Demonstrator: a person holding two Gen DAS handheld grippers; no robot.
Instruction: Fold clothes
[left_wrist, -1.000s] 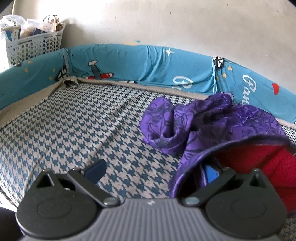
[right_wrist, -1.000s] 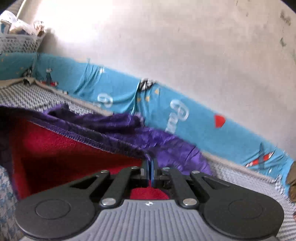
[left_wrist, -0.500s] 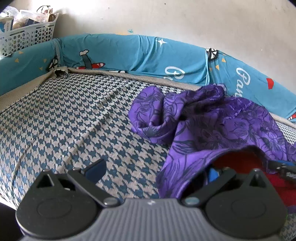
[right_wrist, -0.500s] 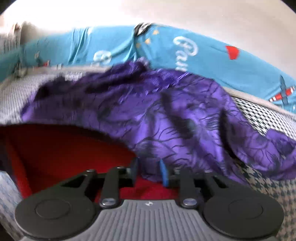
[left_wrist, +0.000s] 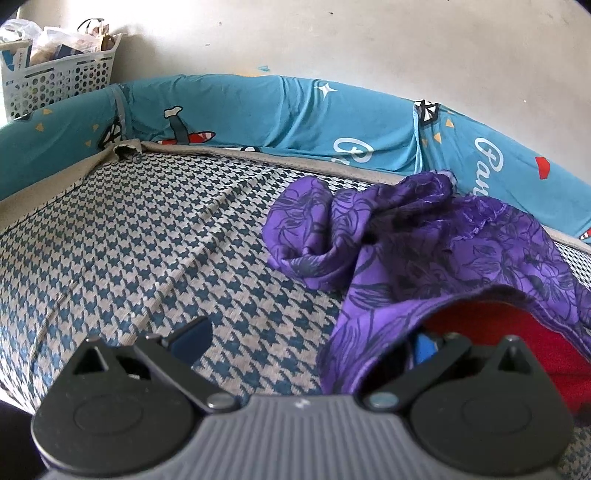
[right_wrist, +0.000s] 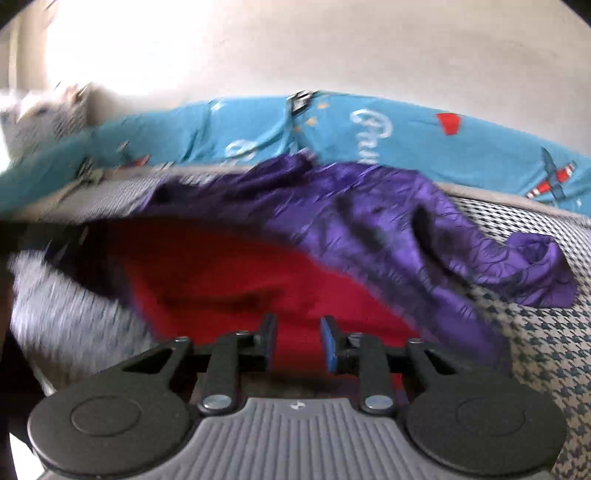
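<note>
Houndstooth mat (left_wrist: 155, 236), teal bumper (left_wrist: 258, 110), plaster wall (left_wrist: 369, 40); both tools apart, right narrowing.

My left gripper (left_wrist: 306, 341) points down at a slant. Its two fingers stand wide apart. The left finger (left_wrist: 190, 338) is bare and in the clear, touching nothing. The right finger (left_wrist: 424, 349) is tucked under a hem of the purple cloth (left_wrist: 461, 254), which drapes over it; only a strip of its blue pad shows. Nothing is pinched between the pads.

My right gripper (right_wrist: 298, 343) also points down at a slant. Its fingers stand a narrow gap apart and are closing. The gap is free; no cloth sits between the pads. The view is smeared with motion blur.
</note>
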